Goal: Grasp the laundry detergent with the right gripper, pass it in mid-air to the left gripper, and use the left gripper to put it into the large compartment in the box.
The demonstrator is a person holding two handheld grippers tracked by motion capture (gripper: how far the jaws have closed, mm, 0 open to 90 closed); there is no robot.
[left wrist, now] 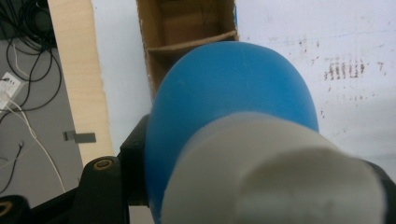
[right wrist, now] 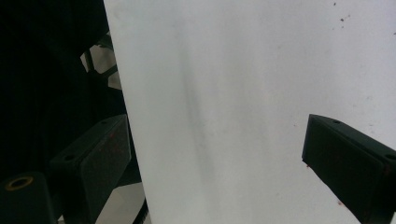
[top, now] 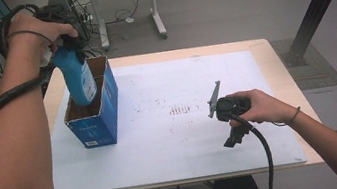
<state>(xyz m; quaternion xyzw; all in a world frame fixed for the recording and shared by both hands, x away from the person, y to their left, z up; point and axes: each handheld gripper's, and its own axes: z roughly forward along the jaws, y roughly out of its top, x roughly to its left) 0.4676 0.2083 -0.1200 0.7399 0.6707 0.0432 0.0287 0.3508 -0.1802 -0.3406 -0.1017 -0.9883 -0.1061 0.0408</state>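
Observation:
My left gripper is shut on a blue bottle near its white cap and holds it upright over an open blue cardboard box. The bottle's base is at the box's rim, over the far compartments. In the left gripper view the bottle hides most of the box, whose brown inside and one divider show beyond it. My right gripper hangs over the white sheet near the table's front. Its jaws stand open with nothing between them.
The white sheet covers most of the wooden table and bears faint reddish marks at its middle. Cables lie on the floor left of the table. A black post stands at the far right.

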